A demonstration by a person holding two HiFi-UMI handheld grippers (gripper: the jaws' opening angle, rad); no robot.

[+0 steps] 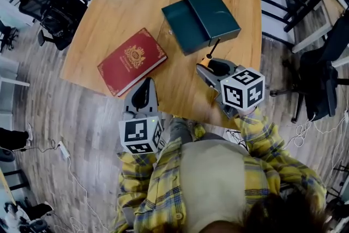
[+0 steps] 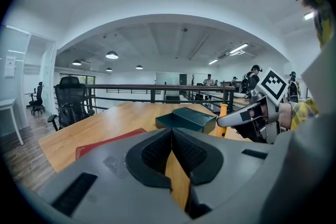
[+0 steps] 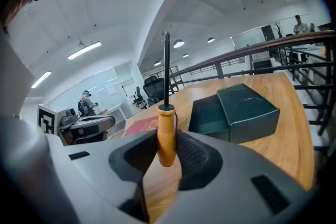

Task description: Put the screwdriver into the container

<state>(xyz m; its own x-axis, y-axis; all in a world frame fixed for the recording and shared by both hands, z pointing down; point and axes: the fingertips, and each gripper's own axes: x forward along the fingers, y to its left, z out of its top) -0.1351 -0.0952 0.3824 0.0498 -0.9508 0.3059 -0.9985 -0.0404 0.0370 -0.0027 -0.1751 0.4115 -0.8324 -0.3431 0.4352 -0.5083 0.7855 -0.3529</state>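
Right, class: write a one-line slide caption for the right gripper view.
Right tool grips an orange-handled screwdriver upright, with the dark green container ahead on the wooden table.

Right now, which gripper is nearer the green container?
Right. The right gripper, holding the screwdriver, sits just short of the container; the left gripper hangs back at the table edge.
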